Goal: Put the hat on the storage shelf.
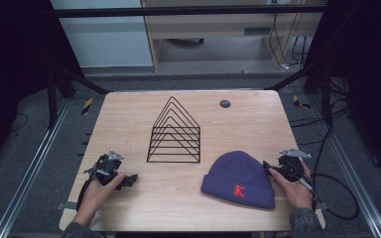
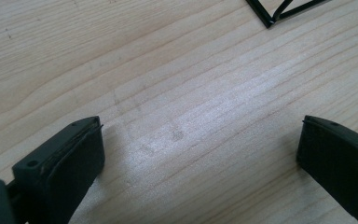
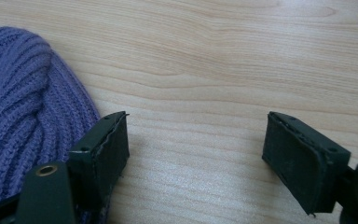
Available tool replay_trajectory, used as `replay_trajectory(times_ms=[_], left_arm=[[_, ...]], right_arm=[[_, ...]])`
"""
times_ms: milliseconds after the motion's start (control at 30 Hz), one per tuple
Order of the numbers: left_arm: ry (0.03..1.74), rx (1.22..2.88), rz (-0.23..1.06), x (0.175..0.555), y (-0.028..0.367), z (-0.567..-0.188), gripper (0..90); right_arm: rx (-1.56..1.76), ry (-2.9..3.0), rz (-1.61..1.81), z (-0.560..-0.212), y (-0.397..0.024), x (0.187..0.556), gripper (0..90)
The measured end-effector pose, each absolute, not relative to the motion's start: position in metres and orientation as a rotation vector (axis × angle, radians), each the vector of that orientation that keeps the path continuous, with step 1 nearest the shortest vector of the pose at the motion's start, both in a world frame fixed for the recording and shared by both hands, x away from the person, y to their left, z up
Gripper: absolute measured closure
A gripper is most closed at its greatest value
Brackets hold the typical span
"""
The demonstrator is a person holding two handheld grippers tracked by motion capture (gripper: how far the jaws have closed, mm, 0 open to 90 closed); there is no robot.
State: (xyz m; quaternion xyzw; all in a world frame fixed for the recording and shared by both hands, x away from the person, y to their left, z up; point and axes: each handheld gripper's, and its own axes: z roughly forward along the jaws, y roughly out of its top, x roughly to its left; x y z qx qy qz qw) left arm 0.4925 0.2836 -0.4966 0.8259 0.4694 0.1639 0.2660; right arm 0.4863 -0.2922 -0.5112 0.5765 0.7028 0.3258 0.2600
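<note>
Plainly the beanie (image 1: 239, 179) is the thing in hand: a purple rib-knit cap with a red K on its folded cuff, lying flat on the counter (image 1: 144, 106) at the near right, just in front and to the right of the wire rack (image 1: 174, 133). The right gripper (image 1: 270, 168) sits just beside the cap's right edge, its jaws spread wide with bare wood between them; in the right gripper view the knit (image 3: 25, 100) lies against the outer side of one jaw, but nothing is pinched. The left gripper (image 1: 127, 180) rests on the counter at the near left, well apart from the cap, jaws likewise spread over bare wood, with a corner of the rack (image 2: 279, 11) ahead of it.

By its look the cap is light, soft and limp. It should sag and fold as soon as it is lifted, and a single pinch will likely carry only one layer while the rest drags. It is not fragile or slippery; the ribs give the pads plenty of bite. The folded cuff is probably the best place to take hold, being thickest and firmest there, ideally at both ends so the opening stays manageable.
</note>
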Motion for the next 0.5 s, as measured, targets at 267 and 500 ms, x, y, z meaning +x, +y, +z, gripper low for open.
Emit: replay_trajectory(times_ms=[267, 500], left_arm=[[1.265, 2.232, 0.442, 0.492, 0.283, -0.497, 0.0], [1.253, 2.242, 0.434, 0.493, 0.284, -0.496, 0.0]], right_arm=[[1.562, 1.904, 0.879, -0.511, -0.292, 0.485, 20.5], [1.579, 1.885, 0.868, -0.497, -0.295, 0.481, 20.7]])
